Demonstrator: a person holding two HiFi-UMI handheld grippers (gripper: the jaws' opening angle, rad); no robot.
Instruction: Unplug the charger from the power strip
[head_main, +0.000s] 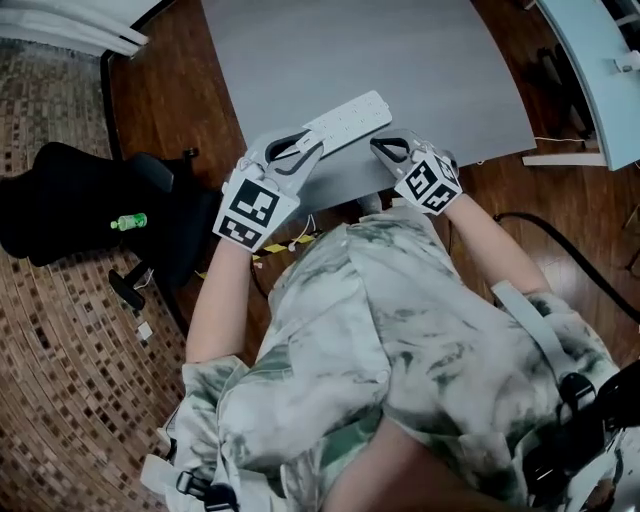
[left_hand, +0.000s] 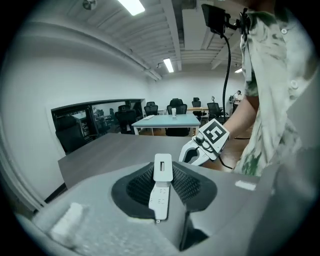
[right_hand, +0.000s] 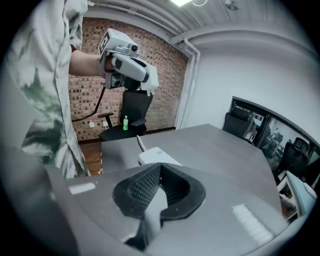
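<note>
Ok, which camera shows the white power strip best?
The head view: the power strip shows nearly full length from above, over the grey table. The left gripper view has it foreshortened, end-on between the jaws of the left gripper; the right gripper view shows just one end past the right gripper.

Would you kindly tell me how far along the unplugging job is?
Looks done: no charger shows in the power strip. In hand: the left gripper holds the strip's end; the right gripper is shut and empty. Left: apparently only letting go of the strip.
</note>
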